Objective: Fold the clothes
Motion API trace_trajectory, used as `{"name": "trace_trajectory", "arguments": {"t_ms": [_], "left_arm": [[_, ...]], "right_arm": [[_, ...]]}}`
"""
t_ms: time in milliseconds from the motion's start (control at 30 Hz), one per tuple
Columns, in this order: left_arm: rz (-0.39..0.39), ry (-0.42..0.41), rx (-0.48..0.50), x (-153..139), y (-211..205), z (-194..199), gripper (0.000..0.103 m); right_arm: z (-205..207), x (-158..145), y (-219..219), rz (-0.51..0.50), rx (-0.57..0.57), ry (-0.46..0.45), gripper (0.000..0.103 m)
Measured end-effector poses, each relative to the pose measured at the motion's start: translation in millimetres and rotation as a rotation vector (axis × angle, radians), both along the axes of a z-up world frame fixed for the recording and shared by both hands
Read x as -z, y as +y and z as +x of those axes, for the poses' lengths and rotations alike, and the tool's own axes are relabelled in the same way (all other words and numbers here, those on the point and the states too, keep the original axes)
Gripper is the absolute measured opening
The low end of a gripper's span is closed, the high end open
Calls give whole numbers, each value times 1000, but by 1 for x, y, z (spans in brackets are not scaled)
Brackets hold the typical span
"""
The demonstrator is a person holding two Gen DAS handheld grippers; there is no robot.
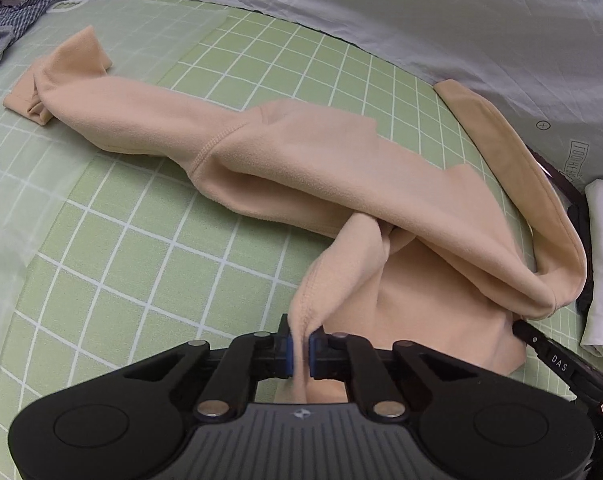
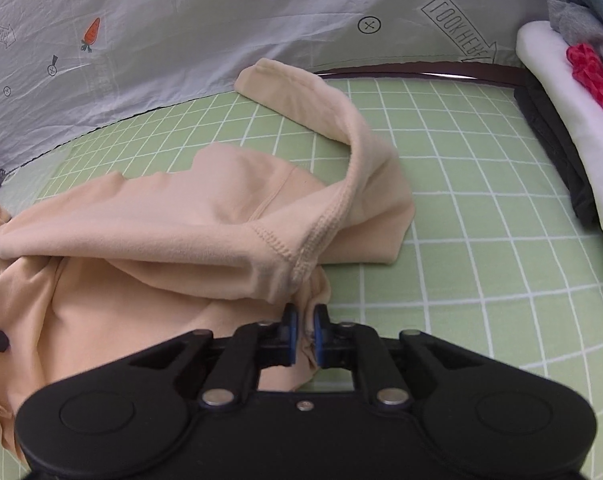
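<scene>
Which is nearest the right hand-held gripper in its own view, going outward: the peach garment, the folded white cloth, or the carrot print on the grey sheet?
1. Peach garment, pinched in the right hand-held gripper.
2. Folded white cloth, far right.
3. Carrot print, upper left on the grey sheet.

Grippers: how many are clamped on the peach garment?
2. Left gripper pinches a seam edge at the garment's near side; right gripper pinches a bunched edge below the stitched seam. Other contact may be hidden.

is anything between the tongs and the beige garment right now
Nothing visible: the left tongs and the right tongs are each shut directly on an edge of the beige garment.
</scene>
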State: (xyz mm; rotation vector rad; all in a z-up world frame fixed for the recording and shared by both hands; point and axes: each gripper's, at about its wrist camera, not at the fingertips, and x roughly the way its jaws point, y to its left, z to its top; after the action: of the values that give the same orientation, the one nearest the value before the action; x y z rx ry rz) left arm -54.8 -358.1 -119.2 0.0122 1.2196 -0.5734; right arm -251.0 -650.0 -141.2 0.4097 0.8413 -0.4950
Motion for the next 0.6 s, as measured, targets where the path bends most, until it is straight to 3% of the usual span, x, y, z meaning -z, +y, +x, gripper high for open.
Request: {"name": "trace_trajectory", "arguments": {"t_ms": [100, 300, 500, 600], "left_arm": [[-40, -59, -39, -20, 25, -10, 7], [-38, -85, -120, -32, 87, -26, 7], [-33, -109, -199, -42, 149, -43, 7], [16, -85, -220, -27, 172, -50, 7]], "right_arm": [[-25, -11, 20, 26, 27, -45, 9], [-71, -34, 67, 47, 18, -104, 9], [-94, -31, 114, 98, -43, -72, 9], [-101, -22, 133, 119, -75, -41, 9]]}}
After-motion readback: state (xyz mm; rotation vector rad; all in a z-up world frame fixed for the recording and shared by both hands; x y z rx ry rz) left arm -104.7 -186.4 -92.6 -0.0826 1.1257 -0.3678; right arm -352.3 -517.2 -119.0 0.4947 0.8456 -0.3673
